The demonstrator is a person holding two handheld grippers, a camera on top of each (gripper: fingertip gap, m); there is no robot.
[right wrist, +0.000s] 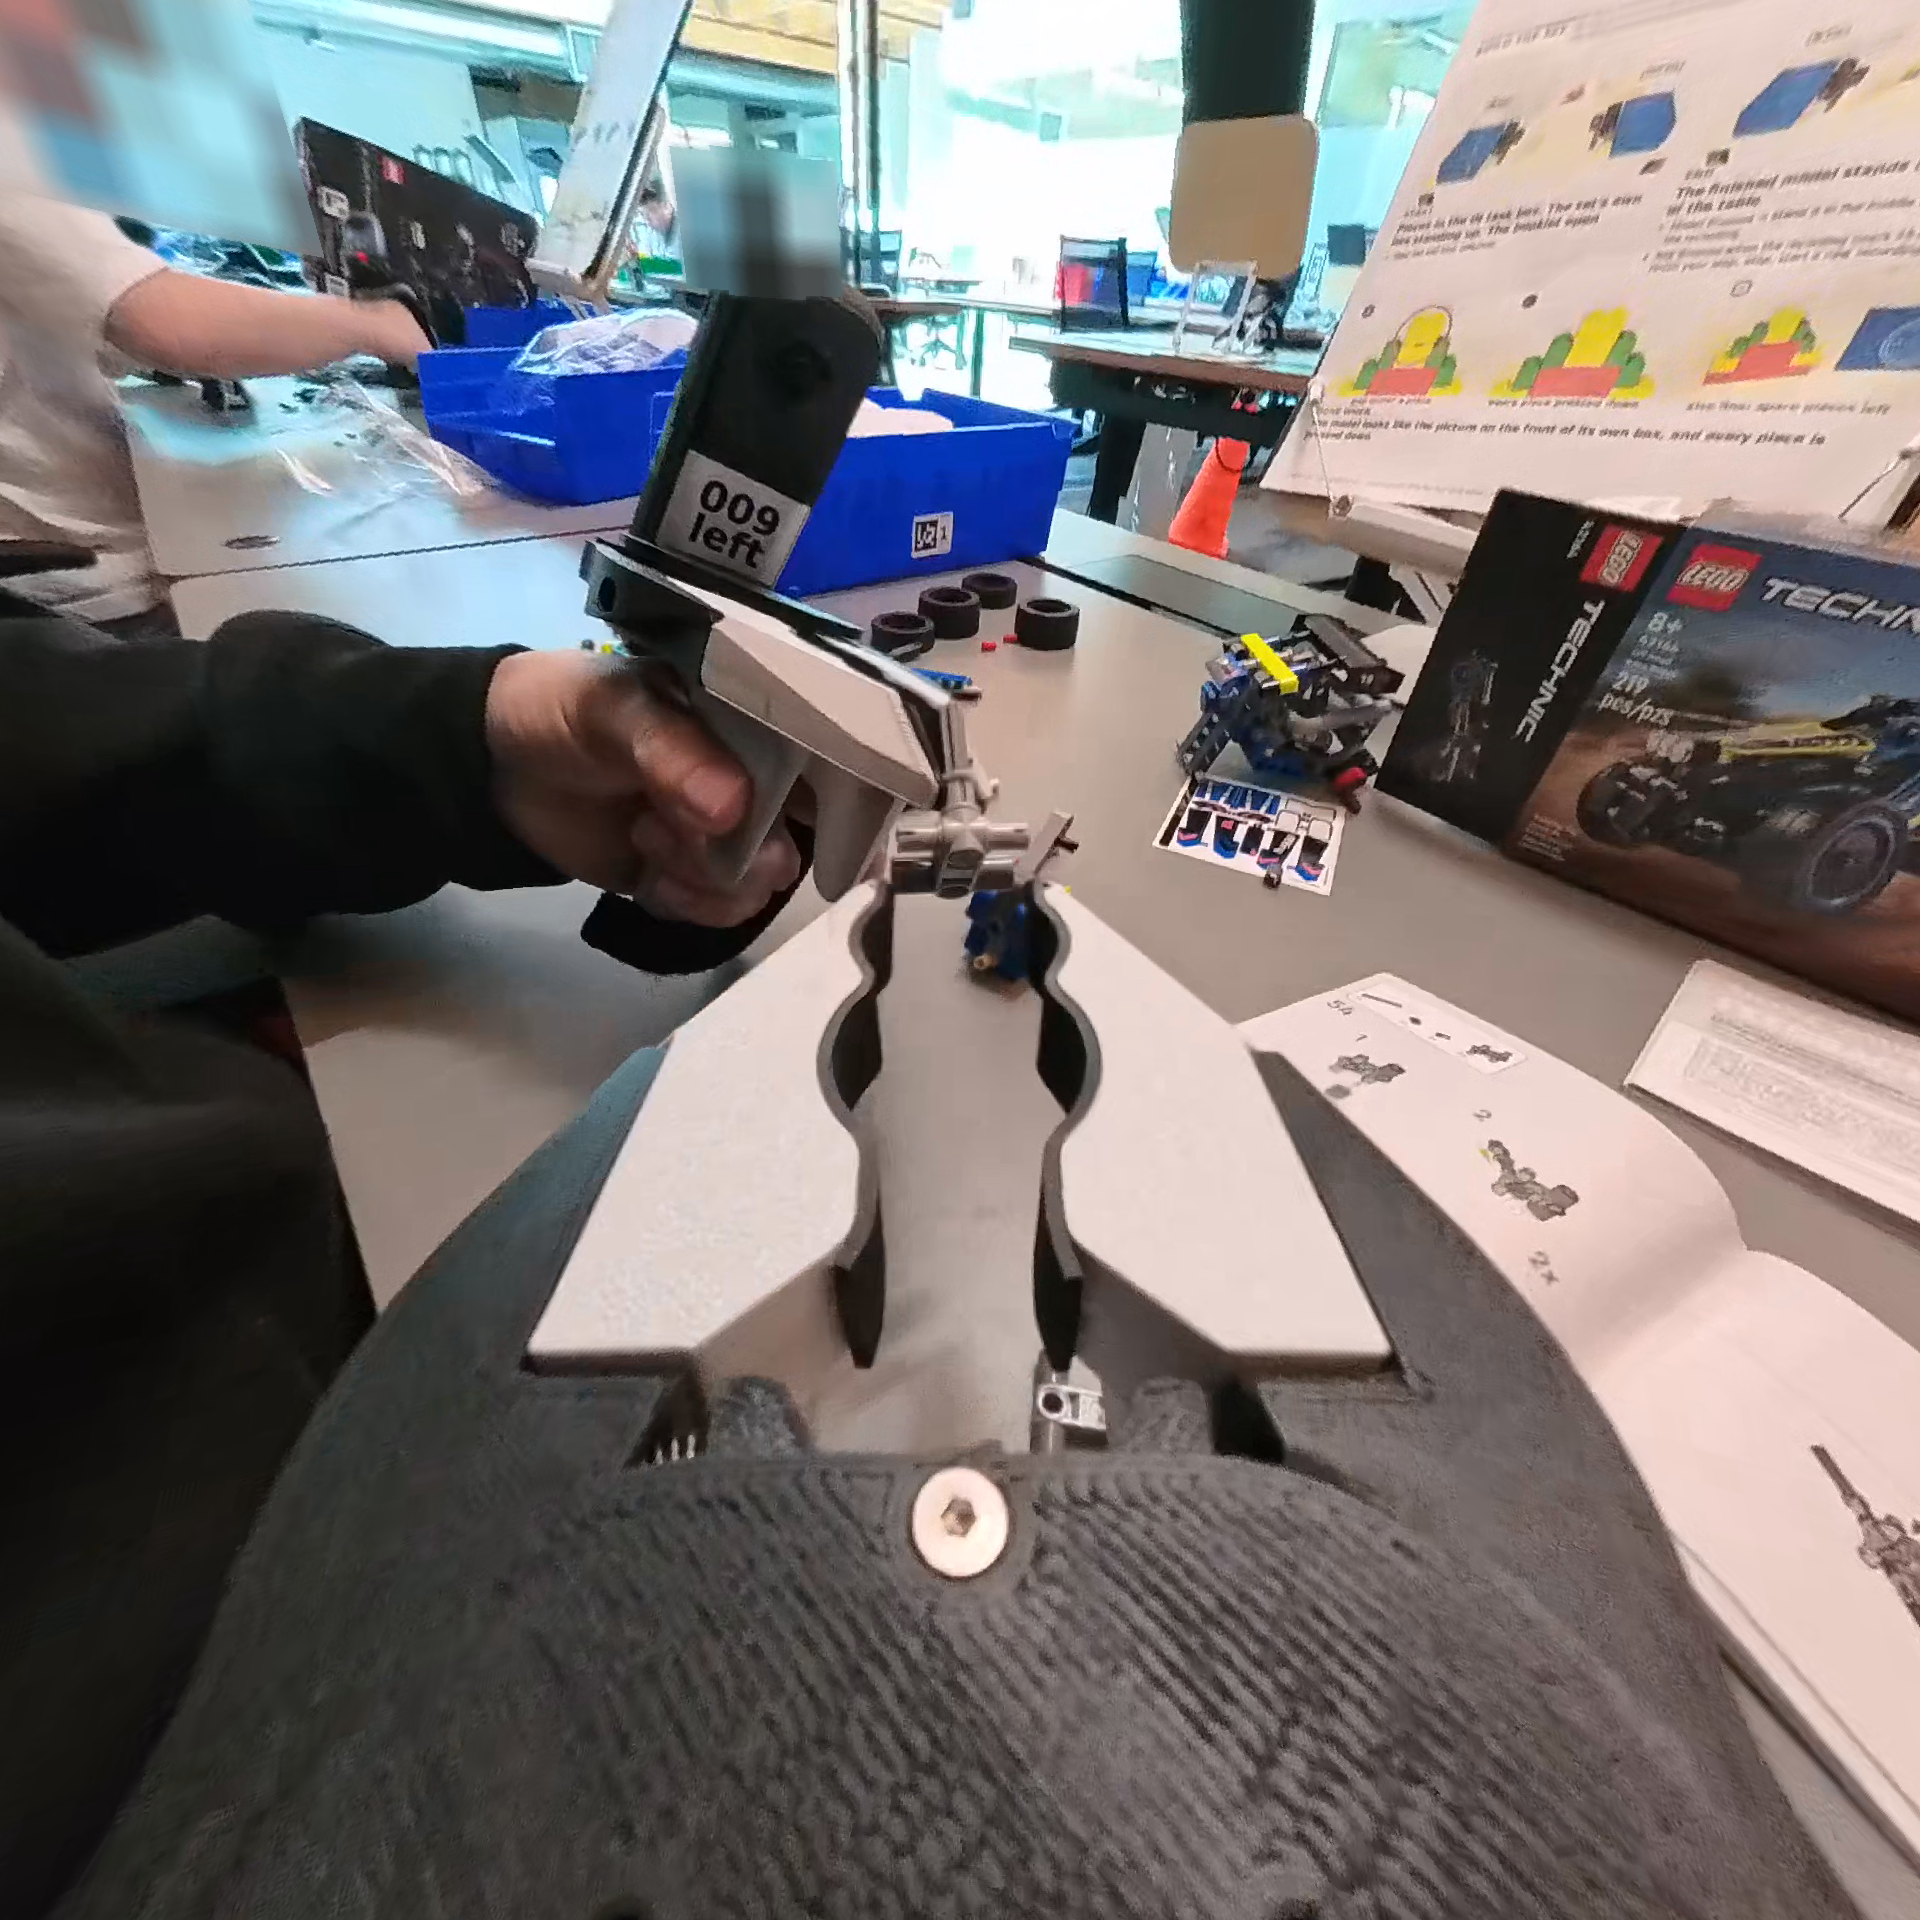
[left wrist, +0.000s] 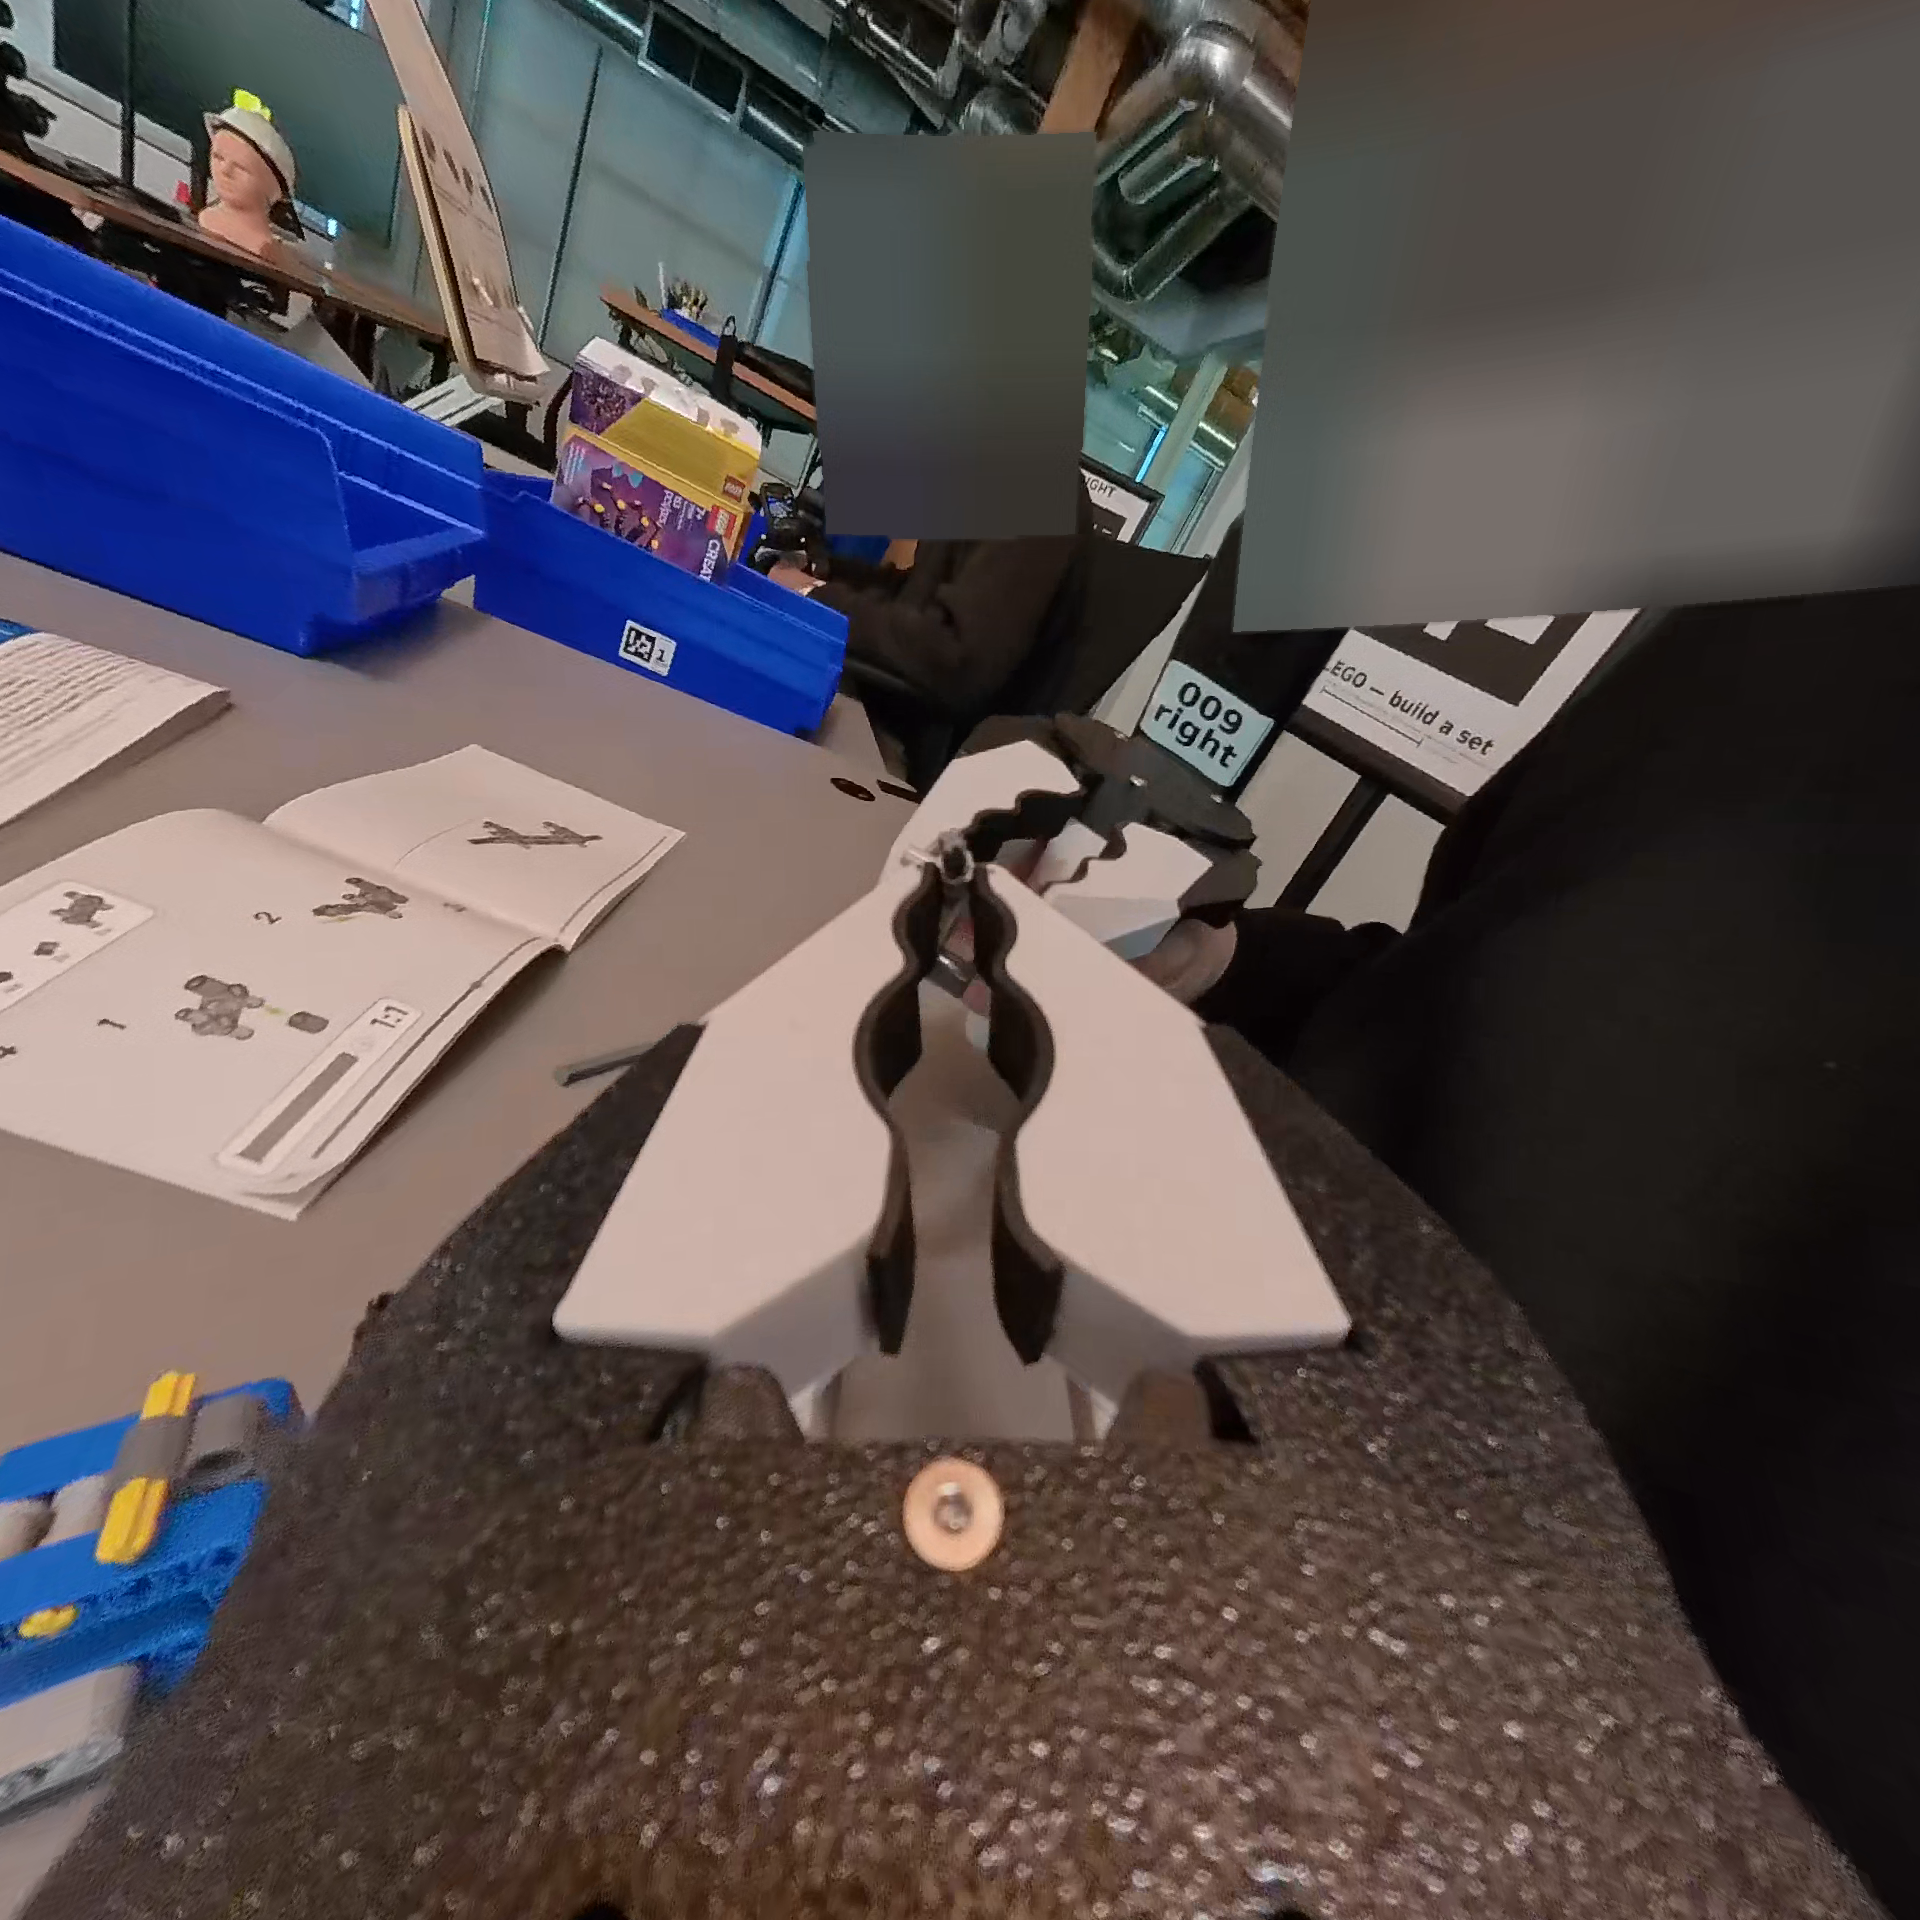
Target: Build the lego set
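Note:
In the right wrist view my right gripper (right wrist: 961,894) is shut on a small grey connector piece (right wrist: 951,847) held at its fingertips, above the table. My left gripper (right wrist: 951,748) comes in from the left, held by a hand, and is shut on a thin grey pin (right wrist: 964,774) that meets the connector from above. A thin dark part (right wrist: 1051,840) sticks out at the connector's right end. In the left wrist view my left gripper (left wrist: 951,871) pinches the small grey piece (left wrist: 943,857), with the right gripper (left wrist: 1023,821) just beyond, tip to tip.
A partly built blue model (right wrist: 1288,707) stands by the set box (right wrist: 1704,717), with a sticker sheet (right wrist: 1257,836) and several black tyres (right wrist: 966,613) nearby. A small blue piece (right wrist: 997,935) lies beyond my fingers. An open booklet (left wrist: 312,966) and blue bins (left wrist: 208,468) sit left. Only a small space, under 4 cm, lies between the two pairs of fingers.

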